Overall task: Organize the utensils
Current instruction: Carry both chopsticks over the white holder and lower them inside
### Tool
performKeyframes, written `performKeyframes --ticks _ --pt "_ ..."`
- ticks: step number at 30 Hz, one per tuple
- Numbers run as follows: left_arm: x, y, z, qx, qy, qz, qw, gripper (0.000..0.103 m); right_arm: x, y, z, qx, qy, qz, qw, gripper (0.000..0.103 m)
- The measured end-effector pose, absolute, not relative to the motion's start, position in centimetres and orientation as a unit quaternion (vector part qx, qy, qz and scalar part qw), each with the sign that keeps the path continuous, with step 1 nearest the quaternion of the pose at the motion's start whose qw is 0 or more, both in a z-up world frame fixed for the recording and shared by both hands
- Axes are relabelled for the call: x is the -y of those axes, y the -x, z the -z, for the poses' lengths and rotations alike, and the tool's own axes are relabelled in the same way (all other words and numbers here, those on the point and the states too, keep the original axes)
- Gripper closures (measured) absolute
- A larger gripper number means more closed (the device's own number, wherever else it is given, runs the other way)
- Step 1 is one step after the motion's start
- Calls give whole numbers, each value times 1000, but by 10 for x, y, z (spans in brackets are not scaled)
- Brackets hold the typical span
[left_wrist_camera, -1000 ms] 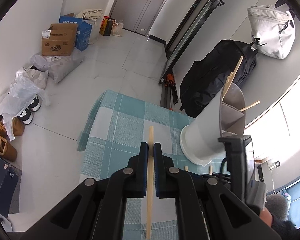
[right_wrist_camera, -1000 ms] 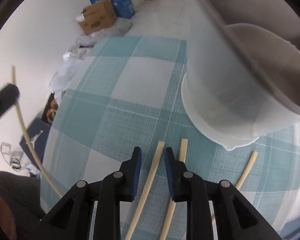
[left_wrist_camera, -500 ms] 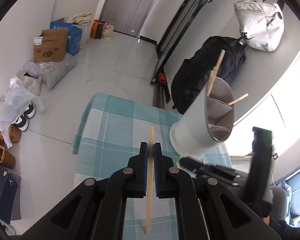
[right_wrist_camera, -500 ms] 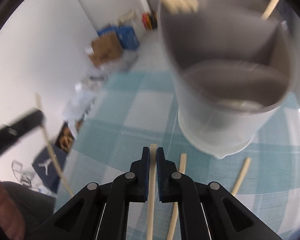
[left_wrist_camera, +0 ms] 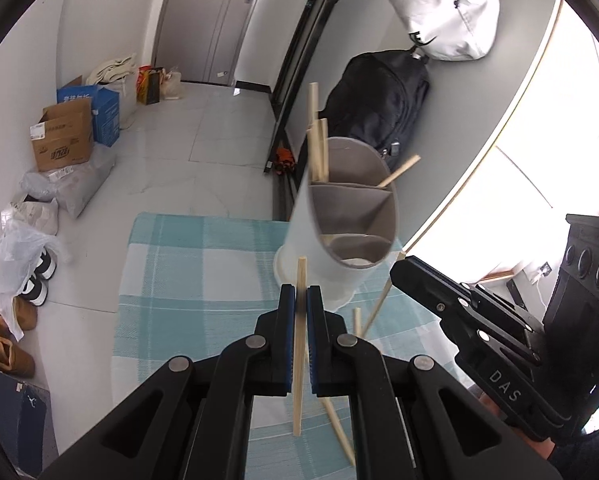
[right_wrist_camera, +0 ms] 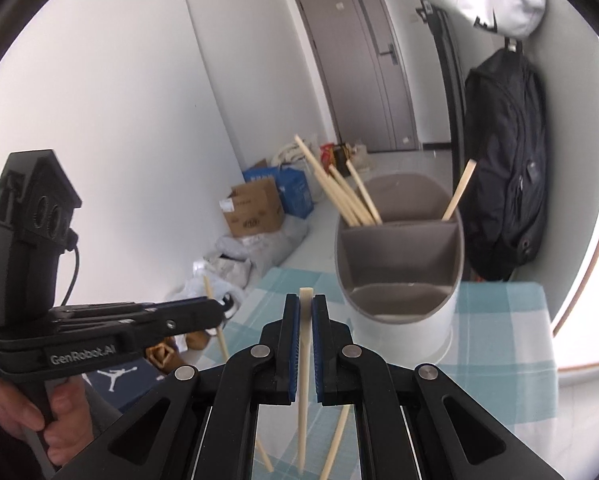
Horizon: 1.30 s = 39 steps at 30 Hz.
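Wooden chopstick (left_wrist_camera: 299, 344) sits pinched in my left tongs (left_wrist_camera: 300, 300), and my right tongs (right_wrist_camera: 305, 312) are pressed together on a second chopstick (right_wrist_camera: 303, 380). Both sticks are lifted off the checked table (left_wrist_camera: 187, 264), so I judge this the carry step. Below the tongs a few more sticks (right_wrist_camera: 337, 444) seem to lie on the cloth. Ahead stands the divided holder (right_wrist_camera: 399, 264), sticks already in its far compartment. Next I must tip each stick upright over an open compartment.

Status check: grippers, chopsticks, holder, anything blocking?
Left gripper shut on chopstick. Right gripper shut on second chopstick. Holder upright, front compartments free. Nothing blocking.
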<state>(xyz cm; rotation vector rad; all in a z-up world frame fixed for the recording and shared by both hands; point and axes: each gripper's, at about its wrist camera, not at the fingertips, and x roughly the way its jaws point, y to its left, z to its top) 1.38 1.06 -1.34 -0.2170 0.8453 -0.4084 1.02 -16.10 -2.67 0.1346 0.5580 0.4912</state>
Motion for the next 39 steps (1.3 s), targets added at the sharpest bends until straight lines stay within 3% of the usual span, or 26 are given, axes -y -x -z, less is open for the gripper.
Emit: performKeyframes --ticks 19,39 --pt "18 -30 -53 -370 84 197 904 101 203 -9 -46 -201 -102 -236 945 98" --pt "19 -114 -121 -306 129 164 929 101 233 -93 -143 -147 -82 -228 959 98"
